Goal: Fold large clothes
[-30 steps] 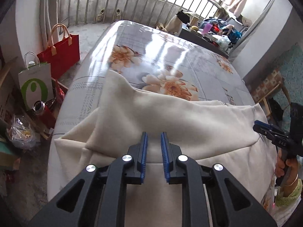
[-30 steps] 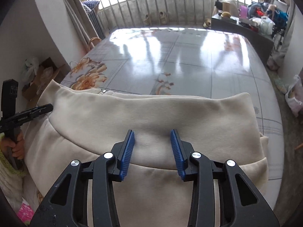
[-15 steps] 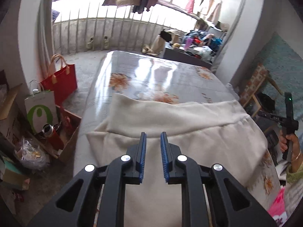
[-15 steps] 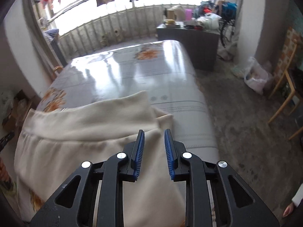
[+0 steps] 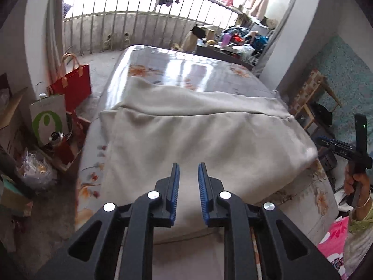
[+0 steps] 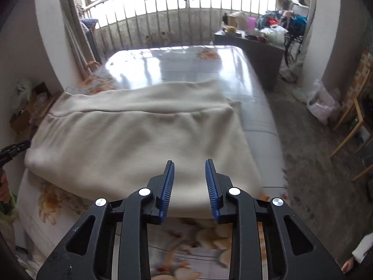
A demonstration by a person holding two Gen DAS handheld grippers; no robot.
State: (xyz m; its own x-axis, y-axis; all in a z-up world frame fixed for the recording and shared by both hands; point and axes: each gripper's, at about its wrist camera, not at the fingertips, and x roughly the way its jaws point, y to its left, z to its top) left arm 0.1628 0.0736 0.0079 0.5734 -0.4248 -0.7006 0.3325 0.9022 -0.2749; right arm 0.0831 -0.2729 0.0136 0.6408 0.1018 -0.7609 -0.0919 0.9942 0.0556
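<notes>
Cloth [image 5: 198, 128] first: a big cream garment, thick and soft, lies flat across the near end of the table [image 5: 177, 67], folded so a seam band runs side to side across its far part. Its surface is gently rumpled, with one corner pointing off toward 11 o'clock in my left view. The near edge lies short of the table's near edge, and flowered tablecloth shows below it.

My left claw [image 5: 188, 177] hangs above the near part of the cloth, jaws a narrow gap apart, nothing between them. My right claw [image 6: 189, 175] hangs over the cloth's near edge, jaws a wider gap apart, likewise holding nothing.

Only the left view shows the bags [image 5: 70, 81] on the floor at 9 o'clock, a red one and a white one with a green mark, and clutter beside them. At 3 o'clock it catches my right hand [image 5: 356, 182] gripping the other claw's handle off the table's side.

Only the right view shows the bare floor at 3 o'clock, a wooden chair [image 6: 354, 119] and a white sack [image 6: 321, 102]. Both views show the railing [image 6: 177, 30] at 12 o'clock, laundry hanging above it, and a cluttered side table [image 6: 256, 44] toward 1 o'clock.
</notes>
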